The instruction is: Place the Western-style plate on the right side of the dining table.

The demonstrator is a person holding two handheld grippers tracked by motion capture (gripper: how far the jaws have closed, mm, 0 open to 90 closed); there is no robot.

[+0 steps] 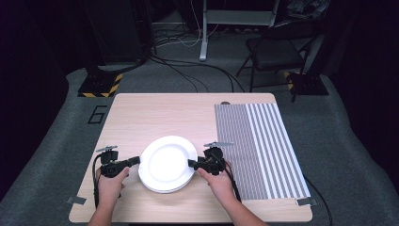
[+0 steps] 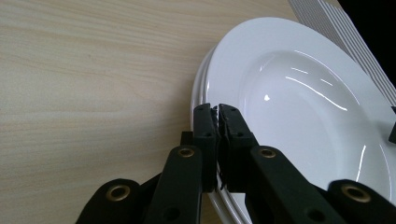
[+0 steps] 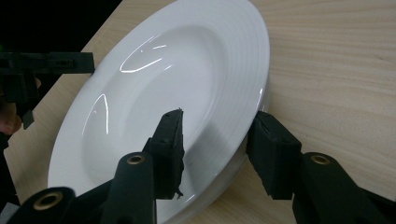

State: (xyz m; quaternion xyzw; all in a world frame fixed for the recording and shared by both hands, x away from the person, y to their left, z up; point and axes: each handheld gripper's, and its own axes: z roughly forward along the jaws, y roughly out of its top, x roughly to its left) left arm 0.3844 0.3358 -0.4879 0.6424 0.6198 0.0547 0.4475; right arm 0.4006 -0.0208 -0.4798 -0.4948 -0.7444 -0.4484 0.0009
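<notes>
The top plate (image 1: 167, 161) of a stack of 2 or 3 lay on the wooden worktop (image 1: 141, 113). The left hand-held gripper (image 2: 218, 109) pinched its rim; the right hand-held gripper (image 3: 219, 123) straddled the opposite rim, not yet clamped. Glossy, smooth glazed ceramic could slip; uneven lifting might tilt it.

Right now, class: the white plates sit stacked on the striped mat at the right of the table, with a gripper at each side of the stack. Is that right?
Not quite. The white plates sit stacked on the bare wood of the table, left of the striped mat, as the high view shows. The rest holds: the left gripper and right gripper stand at either side of the stack.
</notes>
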